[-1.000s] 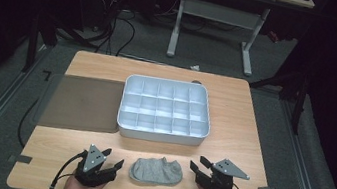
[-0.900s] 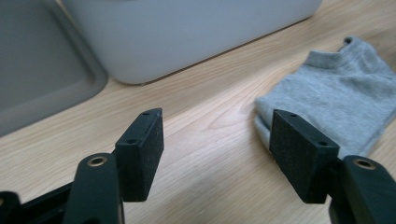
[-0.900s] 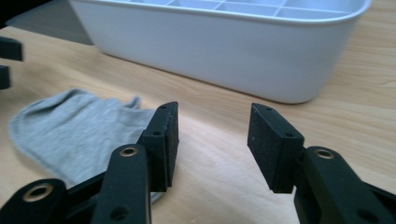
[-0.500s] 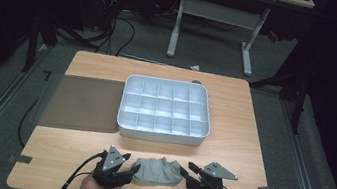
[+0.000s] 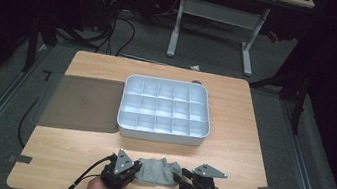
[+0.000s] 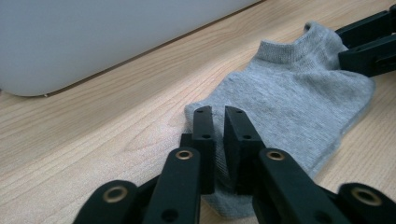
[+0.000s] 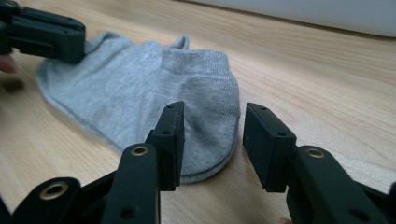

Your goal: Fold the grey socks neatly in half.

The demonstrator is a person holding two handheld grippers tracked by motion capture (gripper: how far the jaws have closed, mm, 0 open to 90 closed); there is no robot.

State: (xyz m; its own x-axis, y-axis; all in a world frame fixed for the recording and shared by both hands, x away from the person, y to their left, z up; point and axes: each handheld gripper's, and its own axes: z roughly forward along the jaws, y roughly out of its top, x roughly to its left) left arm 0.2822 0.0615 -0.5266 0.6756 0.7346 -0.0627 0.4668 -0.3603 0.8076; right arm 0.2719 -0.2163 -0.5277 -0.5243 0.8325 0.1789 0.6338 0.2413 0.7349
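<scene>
Lying flat on the wooden desk (image 5: 76,156), the soft grey knitted ankle sock (image 5: 159,171) sits between both grippers. Left gripper (image 6: 219,135): just closed, pinching its edge. Right gripper (image 7: 212,140): closing, jaws apart astride the other end; limp, light fabric, best taken at the edges.

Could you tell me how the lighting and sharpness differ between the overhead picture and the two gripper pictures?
High view: the light wooden table is evenly lit, while the surrounding floor falls into deep shadow and detail is soft. Left gripper view: the grey ankle sock is sharp, with knit texture readable; the white plastic compartment tray behind is blurred. Right gripper view: the sock is crisp, the far background soft.
</scene>
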